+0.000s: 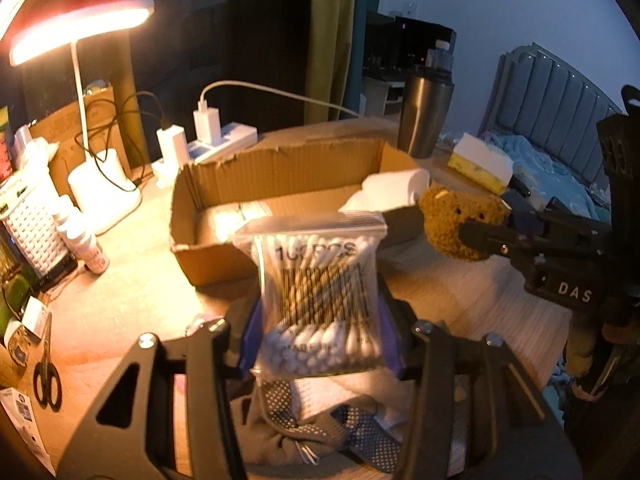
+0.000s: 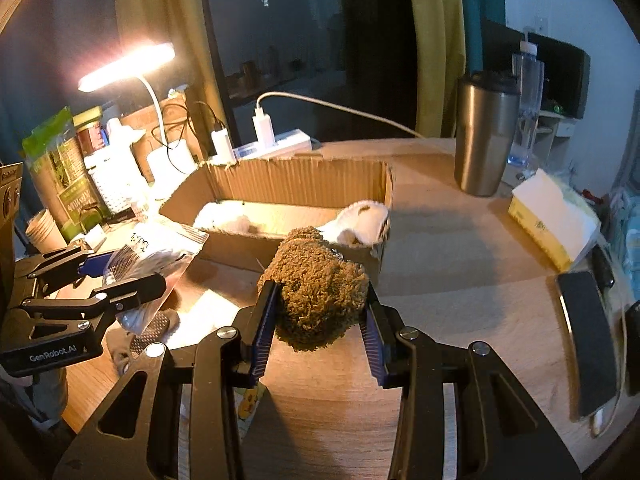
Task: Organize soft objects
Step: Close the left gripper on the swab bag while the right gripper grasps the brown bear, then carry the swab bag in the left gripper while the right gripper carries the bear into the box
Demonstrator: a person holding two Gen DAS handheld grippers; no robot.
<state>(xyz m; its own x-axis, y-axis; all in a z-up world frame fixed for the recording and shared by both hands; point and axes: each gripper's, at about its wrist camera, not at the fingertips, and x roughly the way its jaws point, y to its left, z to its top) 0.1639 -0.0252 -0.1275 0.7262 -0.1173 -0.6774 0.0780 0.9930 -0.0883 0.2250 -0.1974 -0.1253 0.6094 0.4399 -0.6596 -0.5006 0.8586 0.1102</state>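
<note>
My left gripper [image 1: 320, 344] is shut on a clear bag of cotton swabs [image 1: 318, 300] and holds it above the desk, just in front of the open cardboard box [image 1: 280, 168]. It also shows in the right wrist view [image 2: 132, 280] with the bag [image 2: 156, 252]. My right gripper [image 2: 320, 316] is shut on a brown plush bear [image 2: 320, 288], held near the box's right front corner [image 2: 380, 256]; the bear [image 1: 456, 220] shows in the left wrist view. White soft items [image 2: 360, 220] lie inside the box. Grey dotted socks [image 1: 320, 428] lie under the left gripper.
A lit desk lamp [image 1: 80, 32], chargers on a power strip [image 1: 216, 136] and a white basket [image 1: 36, 216] stand at the left. Scissors [image 1: 46, 380] lie at the near left. A steel tumbler [image 2: 484, 136], tissue box [image 2: 548, 220] and phone [image 2: 588, 344] are at the right.
</note>
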